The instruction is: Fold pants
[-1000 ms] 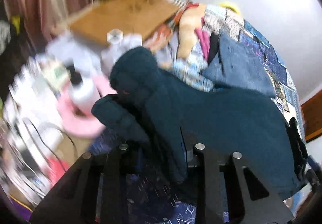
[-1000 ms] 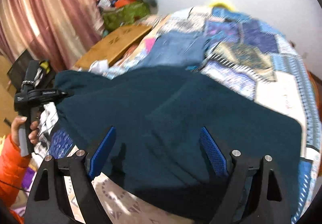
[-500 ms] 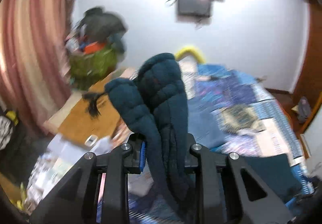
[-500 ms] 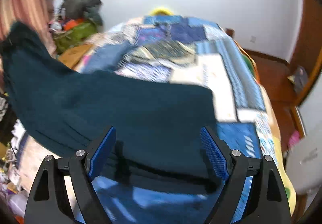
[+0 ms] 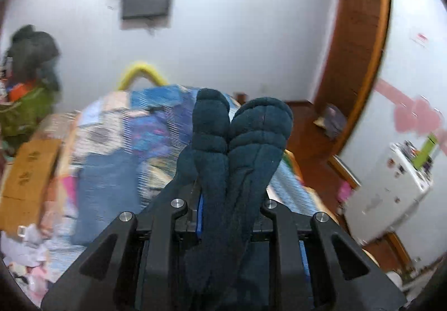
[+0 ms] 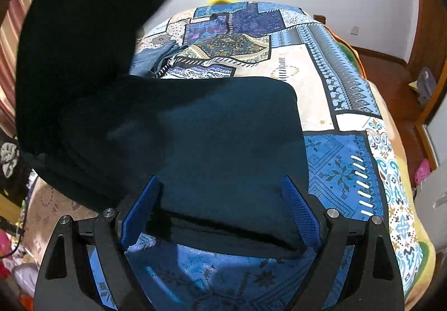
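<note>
The left gripper (image 5: 229, 207) was closing, its jaws pinching a bunched fold of the dark teal pants (image 5: 240, 143), raised above the bed (image 5: 156, 126). The right gripper (image 6: 220, 210) was opening, jaws wide and gripping nothing, over the pants (image 6: 223, 143) lying flat near the bed's (image 6: 346, 160) near edge.

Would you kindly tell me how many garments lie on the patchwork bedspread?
2: dark teal fleece pants nearest, one end lifted, and a blue denim garment beyond them. The raised fabric may hide others.
</note>
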Available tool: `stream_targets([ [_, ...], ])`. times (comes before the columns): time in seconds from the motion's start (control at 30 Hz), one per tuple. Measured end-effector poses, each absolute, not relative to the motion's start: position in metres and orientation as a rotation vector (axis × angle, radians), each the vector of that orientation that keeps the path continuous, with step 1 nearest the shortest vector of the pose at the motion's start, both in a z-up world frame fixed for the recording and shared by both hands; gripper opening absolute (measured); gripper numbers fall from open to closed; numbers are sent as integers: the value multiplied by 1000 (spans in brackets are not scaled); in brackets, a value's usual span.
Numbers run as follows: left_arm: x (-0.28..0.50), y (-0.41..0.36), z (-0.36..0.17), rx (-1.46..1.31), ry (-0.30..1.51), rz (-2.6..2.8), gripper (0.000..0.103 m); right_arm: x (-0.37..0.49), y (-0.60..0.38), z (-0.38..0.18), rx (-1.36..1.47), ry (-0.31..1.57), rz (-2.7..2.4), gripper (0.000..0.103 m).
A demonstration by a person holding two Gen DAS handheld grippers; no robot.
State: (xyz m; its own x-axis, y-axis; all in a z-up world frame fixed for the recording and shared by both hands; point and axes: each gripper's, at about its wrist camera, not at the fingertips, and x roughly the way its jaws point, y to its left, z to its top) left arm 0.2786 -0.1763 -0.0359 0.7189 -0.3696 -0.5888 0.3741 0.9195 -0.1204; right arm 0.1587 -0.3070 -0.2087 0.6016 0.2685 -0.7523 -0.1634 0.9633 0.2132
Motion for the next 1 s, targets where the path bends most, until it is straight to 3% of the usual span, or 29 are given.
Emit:
stream_targets([
  [0.43,251,-260,-136,147,1007,-657,22,126,-322,-194,170,849,242,87],
  [0.53,235,-264,-139,232,1047,-685,40,116,-329,-191,196,847,234,87],
  [0.6,225,-260,-139,234,1047,-714,66,111,-332,-191,213,860,235,87],
  [0.67,212,-252,-129,235,999,-724,73,107,-335,-191,235,876,241,87],
  [0.77,201,-237,-114,272,915,-702,76,100,-335,-194,248,889,238,87],
  [0.9,209,-207,-99,288,797,-594,92,103,-336,-195,262,895,233,87],
  [1.0,232,-180,-96,296,774,-481,96,108,-334,-196,276,905,234,87],
])
